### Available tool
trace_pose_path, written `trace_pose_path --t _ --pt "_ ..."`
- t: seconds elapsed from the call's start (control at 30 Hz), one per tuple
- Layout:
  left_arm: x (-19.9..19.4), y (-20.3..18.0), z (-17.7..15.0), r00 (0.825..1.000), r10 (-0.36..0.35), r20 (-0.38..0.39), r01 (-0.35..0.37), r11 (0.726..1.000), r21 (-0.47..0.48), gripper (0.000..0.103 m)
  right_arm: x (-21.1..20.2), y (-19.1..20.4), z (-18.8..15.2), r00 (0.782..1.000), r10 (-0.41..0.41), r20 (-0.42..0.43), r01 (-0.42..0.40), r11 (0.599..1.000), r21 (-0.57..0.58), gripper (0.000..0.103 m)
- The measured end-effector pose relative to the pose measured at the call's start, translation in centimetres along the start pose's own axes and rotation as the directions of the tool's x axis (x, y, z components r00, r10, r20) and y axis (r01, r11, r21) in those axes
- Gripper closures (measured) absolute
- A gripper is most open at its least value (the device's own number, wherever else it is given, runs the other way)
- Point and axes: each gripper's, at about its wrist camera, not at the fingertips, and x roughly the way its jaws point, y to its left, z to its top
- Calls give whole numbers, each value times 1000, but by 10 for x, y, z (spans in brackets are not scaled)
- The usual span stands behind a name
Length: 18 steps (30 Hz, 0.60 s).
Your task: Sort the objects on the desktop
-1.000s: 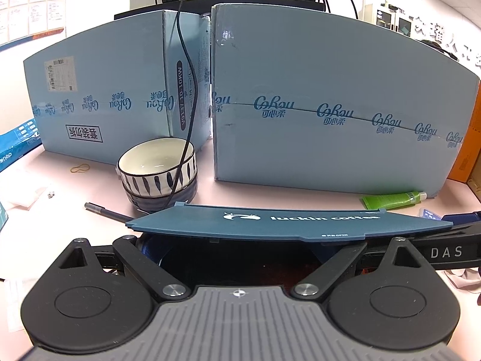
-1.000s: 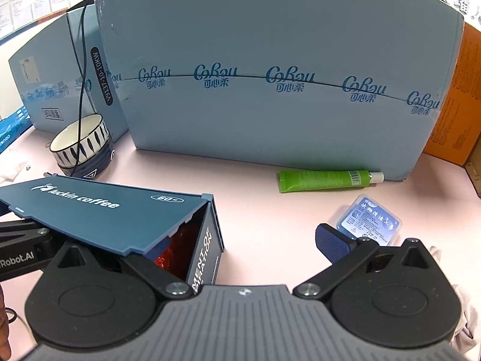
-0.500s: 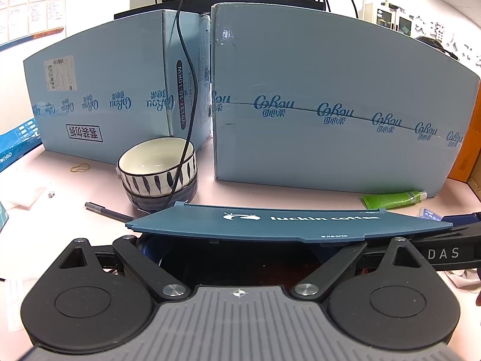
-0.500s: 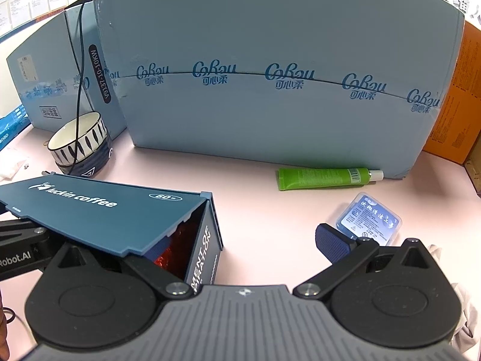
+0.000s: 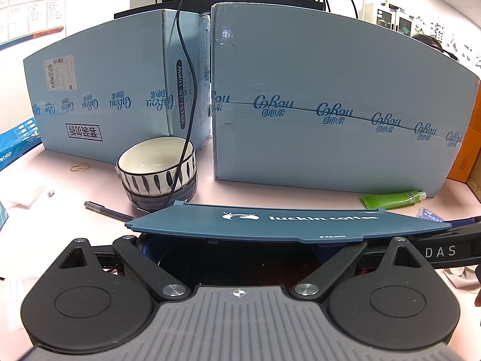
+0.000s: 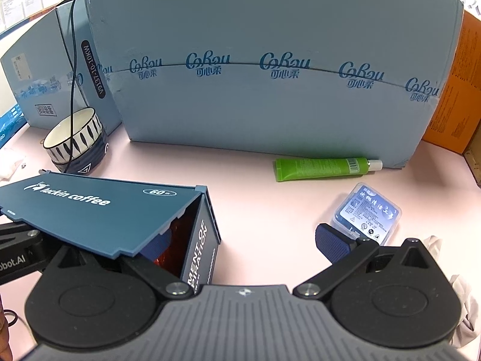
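Pale pink tabletop fills the lower half of both views, walled across the upper half by two big light-blue cardboard cartons with a black cable hanging over them. At lower left of the right wrist view sits the dark blue "luckin coffee" box, its flap lid raised; the left tongs reach beneath that lid, how wide I cannot tell, while the right tongs gape wide, one finger hidden by the box. Stacked striped ceramic bowls stand left of centre, then a green tube at right against the carton, a small clear blue-labelled case below it, and a dark pen at left.
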Motion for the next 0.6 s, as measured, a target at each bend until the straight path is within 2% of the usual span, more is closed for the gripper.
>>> trace_pose_path --t 0.3,0.5,0.6 --pt "1 0 1 1000 -3 0 3 1000 1 10 0 0 -1 1000 14 4 -14 1000 12 0" --pt "0 0 1 1000 -1 3 1 1000 8 10 -3 3 -5 996 67 53 -68 998 11 0" --pt "0 1 1 1000 2 3 -2 1000 5 10 -6 3 -8 994 69 87 -71 997 20 0"
